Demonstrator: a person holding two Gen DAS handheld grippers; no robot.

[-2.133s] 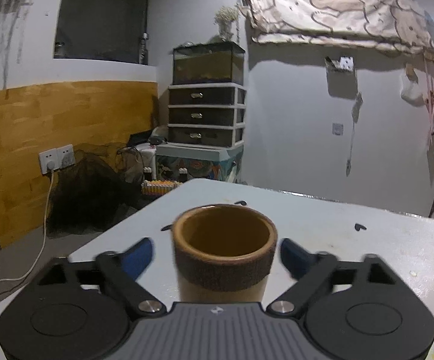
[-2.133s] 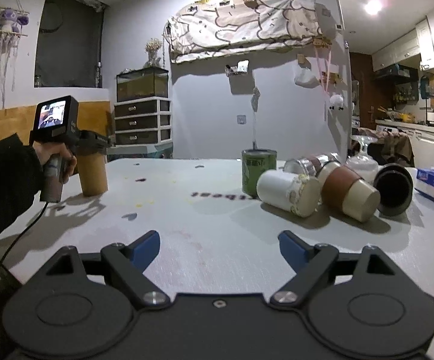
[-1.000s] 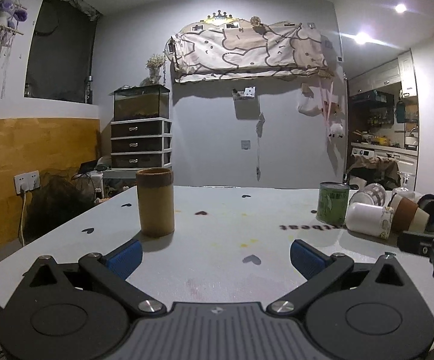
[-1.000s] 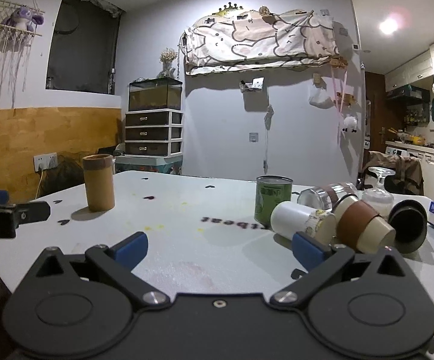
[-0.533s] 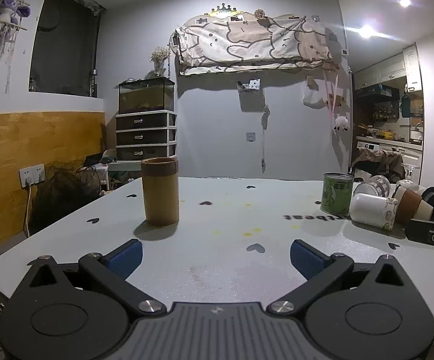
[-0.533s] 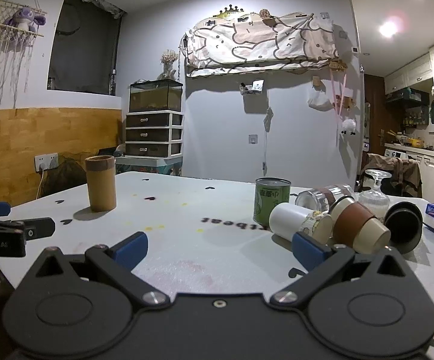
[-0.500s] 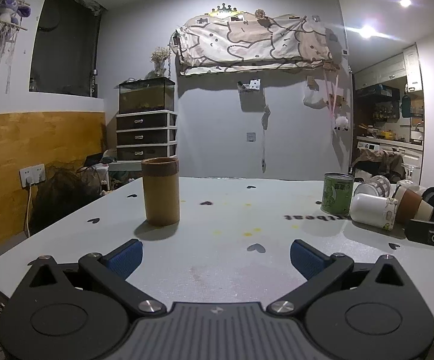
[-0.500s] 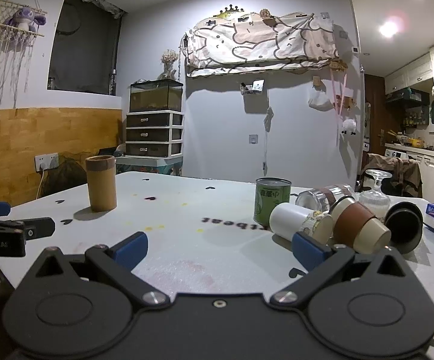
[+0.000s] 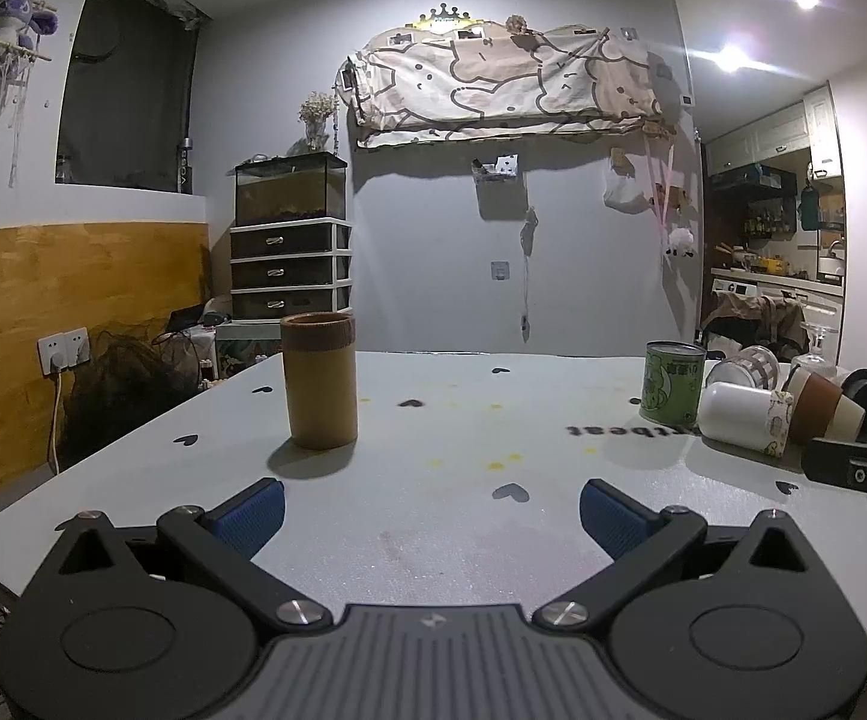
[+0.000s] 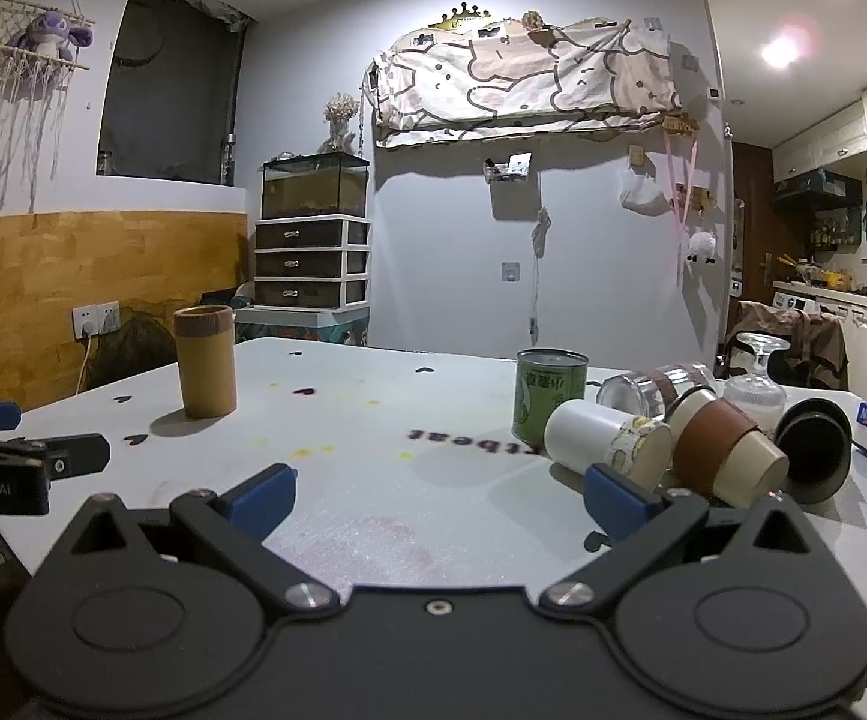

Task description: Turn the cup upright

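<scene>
Our left claw (image 9: 431, 507) is spread wide and empty, pulled back low over the near edge of the tabletop (image 9: 451, 516). Two seconds ago the tan bamboo cup (image 9: 318, 380) sat right between its fingers, mouth up; now that cup stands upright by itself ahead and slightly left of the left claw, well apart from it. So we have let go and backed off. We judge this cup done.

Our right claw (image 10: 438, 495) is also spread, holding nothing, and has barely shifted over the last second. Ahead and to its right lie more cups on their sides: a white cup (image 10: 607, 440) just past its right finger, a brown-sleeved cup (image 10: 727, 455) touching it, a black cup (image 10: 814, 450) further right, and a glass jar (image 10: 655, 390) behind. A green can (image 10: 548, 394) stands upright just behind the white cup. An inverted stemmed glass (image 10: 756, 375) sits at the back.

If more flips are wanted, we think the white cup is nearest for the right claw. Crowding there could knock neighbours.
</scene>
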